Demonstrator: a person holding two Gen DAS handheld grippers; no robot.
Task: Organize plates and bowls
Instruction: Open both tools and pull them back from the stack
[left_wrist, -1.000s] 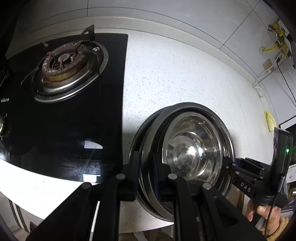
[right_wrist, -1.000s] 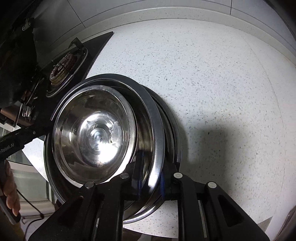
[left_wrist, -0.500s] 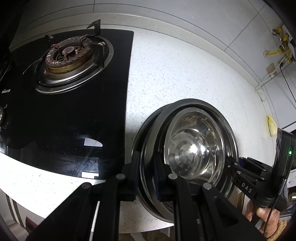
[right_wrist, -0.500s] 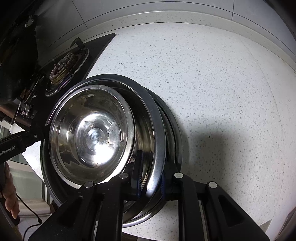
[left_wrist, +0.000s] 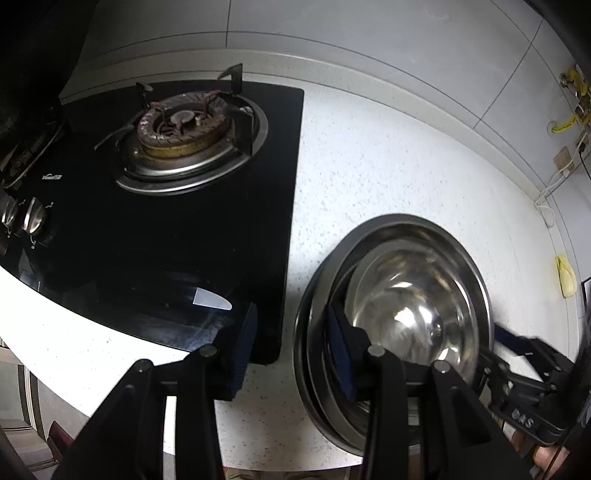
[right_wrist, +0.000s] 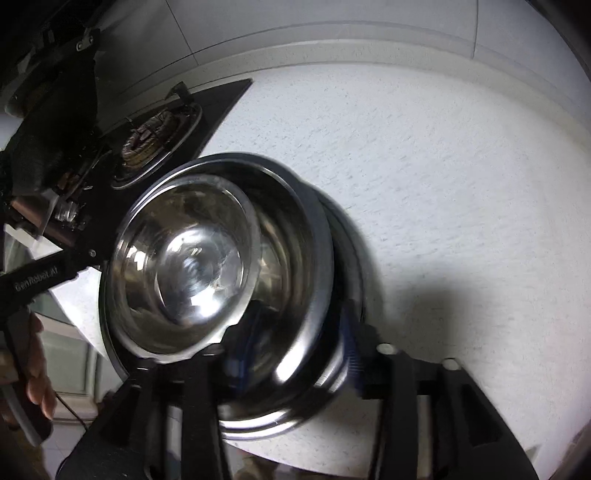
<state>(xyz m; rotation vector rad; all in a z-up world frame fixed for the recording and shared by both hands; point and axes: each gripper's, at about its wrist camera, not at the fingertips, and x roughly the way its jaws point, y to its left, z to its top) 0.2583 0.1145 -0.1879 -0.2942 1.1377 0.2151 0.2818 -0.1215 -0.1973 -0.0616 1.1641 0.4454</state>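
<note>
A stack of steel bowls and plates (left_wrist: 410, 295) rests on the white speckled countertop (left_wrist: 388, 155) near its front edge. A small bowl (right_wrist: 184, 258) sits inside a wider bowl (right_wrist: 295, 280), with plate rims (right_wrist: 351, 266) under them. My left gripper (left_wrist: 291, 347) straddles the stack's left rim and its jaws are opening; the outer pad stands clear of the metal. My right gripper (right_wrist: 293, 354) straddles the opposite rim, jaws also opening, the picture blurred there. The right gripper's fingers (left_wrist: 498, 336) show at the stack's far side in the left wrist view.
A black glass hob (left_wrist: 184, 236) with a burner (left_wrist: 181, 129) and knobs (left_wrist: 33, 219) lies left of the stack. The tiled wall has a socket with cables (left_wrist: 565, 155) at the right. A hand (right_wrist: 33, 365) holds the left gripper's handle. The counter's front edge runs just below the stack.
Both grippers were shut on the stack's rim on opposite sides; now both sets of jaws have spread apart and let go. The stack stays put on the counter.
</note>
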